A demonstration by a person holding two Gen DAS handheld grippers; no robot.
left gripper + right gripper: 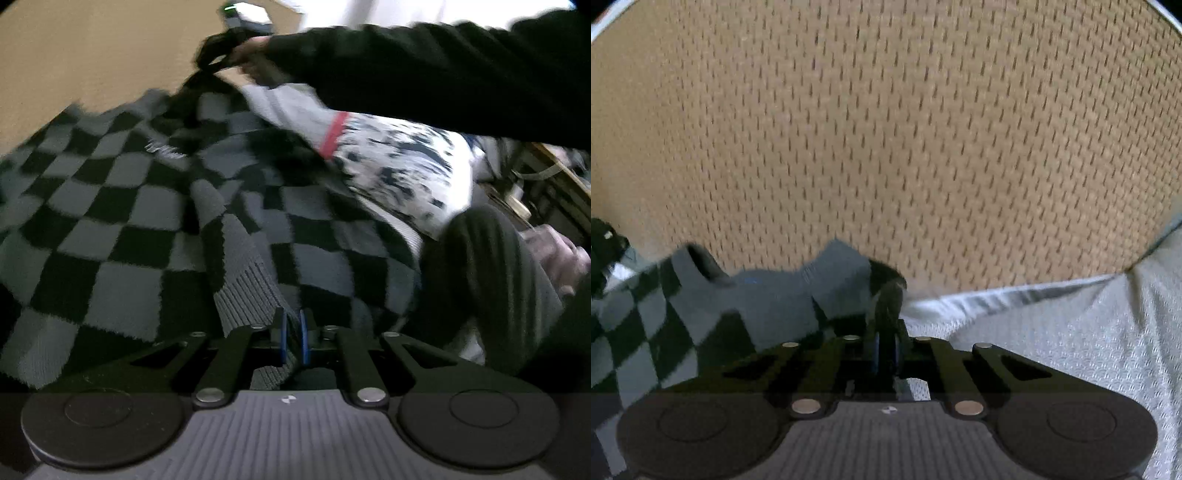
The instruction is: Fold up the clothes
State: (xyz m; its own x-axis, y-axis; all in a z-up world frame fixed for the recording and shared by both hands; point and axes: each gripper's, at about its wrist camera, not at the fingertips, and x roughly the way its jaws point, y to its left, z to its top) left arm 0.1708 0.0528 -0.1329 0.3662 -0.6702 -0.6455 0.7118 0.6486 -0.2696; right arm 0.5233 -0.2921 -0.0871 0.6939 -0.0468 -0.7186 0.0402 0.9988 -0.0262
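A black-and-grey checkered sweater (147, 206) spreads across the left wrist view, blurred by motion. My left gripper (292, 332) is shut on its grey ribbed hem, which runs between the blue pads. At the top of that view my right gripper (221, 55) pinches a dark edge of the same sweater, held by a hand in a black sleeve (424, 74). In the right wrist view my right gripper (885, 339) is shut on a dark fold of the checkered sweater (657, 332), above a tan woven surface (886, 129).
A white garment with black speckles and a red band (399, 166) lies to the right of the sweater. White mesh fabric (1052, 350) fills the lower right of the right wrist view. A hand (557, 254) and cluttered furniture (546, 184) sit at the far right.
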